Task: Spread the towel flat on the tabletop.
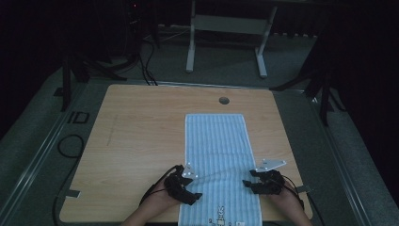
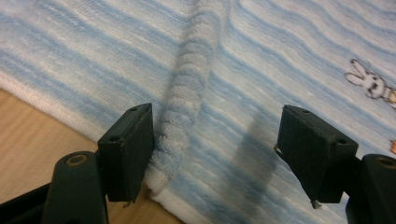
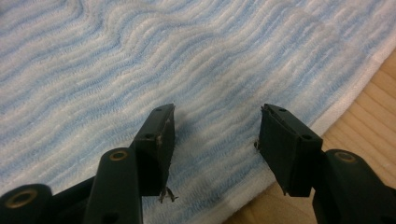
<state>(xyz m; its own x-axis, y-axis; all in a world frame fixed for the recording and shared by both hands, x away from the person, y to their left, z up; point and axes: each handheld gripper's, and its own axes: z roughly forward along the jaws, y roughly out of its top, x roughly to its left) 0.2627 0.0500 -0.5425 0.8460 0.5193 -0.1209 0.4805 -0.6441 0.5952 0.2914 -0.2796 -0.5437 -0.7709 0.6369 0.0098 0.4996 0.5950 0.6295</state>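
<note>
Lying flat at lower centre of the wooden counter, the blue striped towel is running lengthwise; the left claw is hovering spread over its left edge, the right claw spread over its right edge, neither pinching cloth.

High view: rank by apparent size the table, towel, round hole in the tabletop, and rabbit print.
1. table
2. towel
3. round hole and rabbit print: both tiny and look alike, and the print is nearer the camera, so no ranking.
</note>
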